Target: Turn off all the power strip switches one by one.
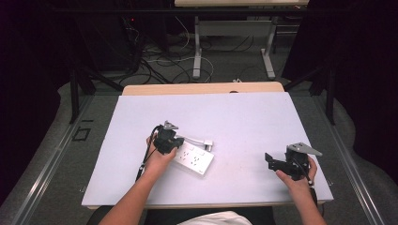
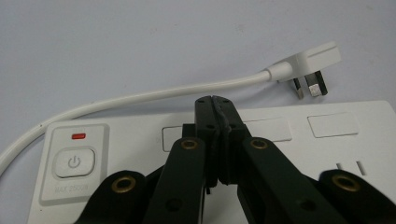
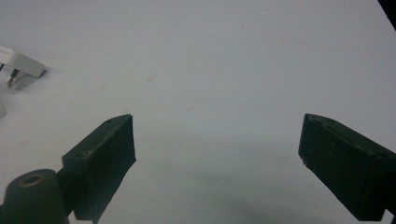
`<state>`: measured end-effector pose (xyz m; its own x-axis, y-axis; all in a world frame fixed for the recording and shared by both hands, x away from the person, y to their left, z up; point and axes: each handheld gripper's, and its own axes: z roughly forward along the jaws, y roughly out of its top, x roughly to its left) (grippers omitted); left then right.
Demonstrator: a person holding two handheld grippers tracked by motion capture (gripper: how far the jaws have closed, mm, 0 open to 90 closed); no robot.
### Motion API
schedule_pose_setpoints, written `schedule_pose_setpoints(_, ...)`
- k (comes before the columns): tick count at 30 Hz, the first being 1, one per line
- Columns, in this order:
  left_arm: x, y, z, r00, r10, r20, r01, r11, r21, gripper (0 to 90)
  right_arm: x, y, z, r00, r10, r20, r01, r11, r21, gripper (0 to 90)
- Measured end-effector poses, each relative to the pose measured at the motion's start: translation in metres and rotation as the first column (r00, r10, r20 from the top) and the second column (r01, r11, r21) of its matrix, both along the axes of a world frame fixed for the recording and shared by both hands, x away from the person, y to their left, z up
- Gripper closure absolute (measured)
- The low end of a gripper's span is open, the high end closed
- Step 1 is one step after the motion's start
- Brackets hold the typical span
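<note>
- Over the white power strip [image 2: 299, 140], I am pressing my closed left tongs [image 2: 215, 100] on its rigid, slick casing.
- Beside it, I am holding my right tongs [image 3: 217, 149] open and empty; the light strip's edges are looking like the best grip.

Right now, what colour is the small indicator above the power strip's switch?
Red indicator, clearest in the left gripper view.

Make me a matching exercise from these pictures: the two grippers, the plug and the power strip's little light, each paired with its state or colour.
1 left gripper
2 right gripper
3 plug
4 indicator light

A red
B jaws wide apart over bare table
C jaws shut, above the power strip
D white, lying unplugged on the table

Pairs: 1-C, 2-B, 3-D, 4-A
</note>
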<state>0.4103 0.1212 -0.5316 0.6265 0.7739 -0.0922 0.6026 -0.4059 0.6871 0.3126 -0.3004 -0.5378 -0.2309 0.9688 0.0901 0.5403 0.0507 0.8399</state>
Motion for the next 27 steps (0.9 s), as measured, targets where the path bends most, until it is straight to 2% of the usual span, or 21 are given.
schedule_pose_setpoints(11,0.0,0.0003,-0.0004,1.0,-0.002,0.002,0.002,1.0,0.0,89.9,0.0,0.0003,0.0,1.0,-0.004,0.0,0.004,1.0,-0.003,10.2)
schedule_pose_setpoints(15,0.0008,-0.0006,-0.0024,1.0,-0.001,-0.008,0.001,1.0,-0.004,90.0,0.0,0.0001,0.0,1.0,0.0,0.0,0.0,1.0,0.001,10.3)
schedule_pose_setpoints(18,0.0002,-0.0022,-0.0022,1.0,-0.009,-0.001,0.009,0.9999,0.008,90.0,0.0001,-0.0001,-0.0001,1.0,0.001,0.002,-0.001,1.0,-0.003,10.5)
schedule_pose_setpoints(23,0.0008,-0.0012,-0.0024,1.0,-0.006,-0.007,0.006,1.0,-0.003,90.0,-0.0003,0.0005,0.0,1.0,-0.006,-0.002,0.006,1.0,0.007,10.5)
schedule_pose_setpoints(27,-0.0003,-0.0025,-0.0021,1.0,-0.003,-0.001,0.003,1.0,0.009,90.0,-0.0003,0.0005,0.0,1.0,-0.005,-0.001,0.005,1.0,0.007,10.5)
